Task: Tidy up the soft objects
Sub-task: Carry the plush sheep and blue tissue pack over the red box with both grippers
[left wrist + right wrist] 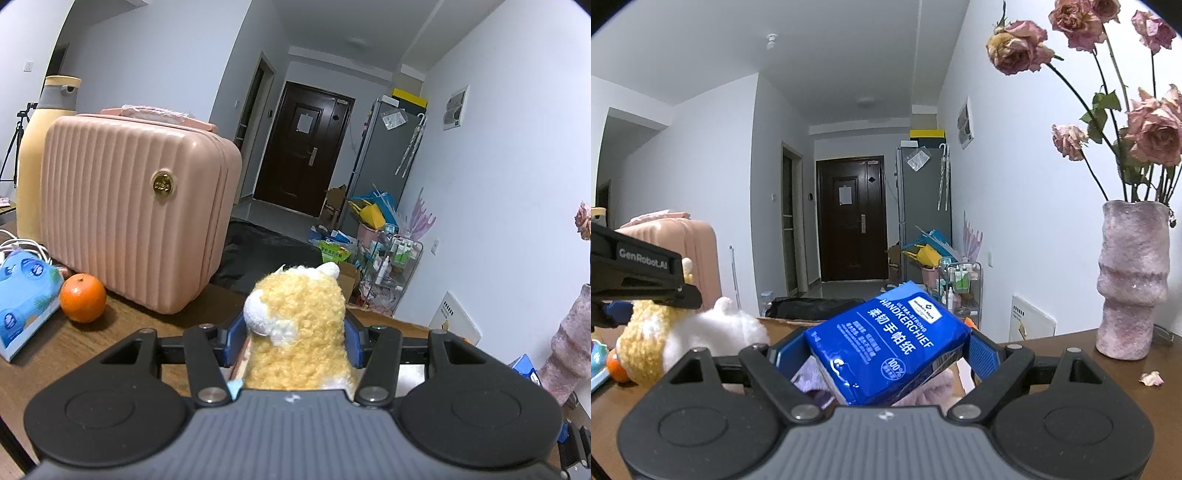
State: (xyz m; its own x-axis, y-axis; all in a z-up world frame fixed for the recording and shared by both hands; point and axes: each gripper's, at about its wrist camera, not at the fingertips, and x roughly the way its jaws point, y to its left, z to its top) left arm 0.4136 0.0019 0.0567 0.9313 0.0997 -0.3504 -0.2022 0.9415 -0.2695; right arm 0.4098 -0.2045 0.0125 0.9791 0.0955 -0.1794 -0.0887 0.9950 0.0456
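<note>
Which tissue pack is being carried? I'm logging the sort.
The dark blue handkerchief pack, clamped in the right tool. The light blue patterned pack lies on the table beside the orange.

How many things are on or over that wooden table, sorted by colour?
Yellow: 2, plush toy and tall bottle
Blue: 2, handkerchief pack and tissue pack
Pink: 2, ribbed case and vase
Orange: 1, orange
Total: 7
</note>
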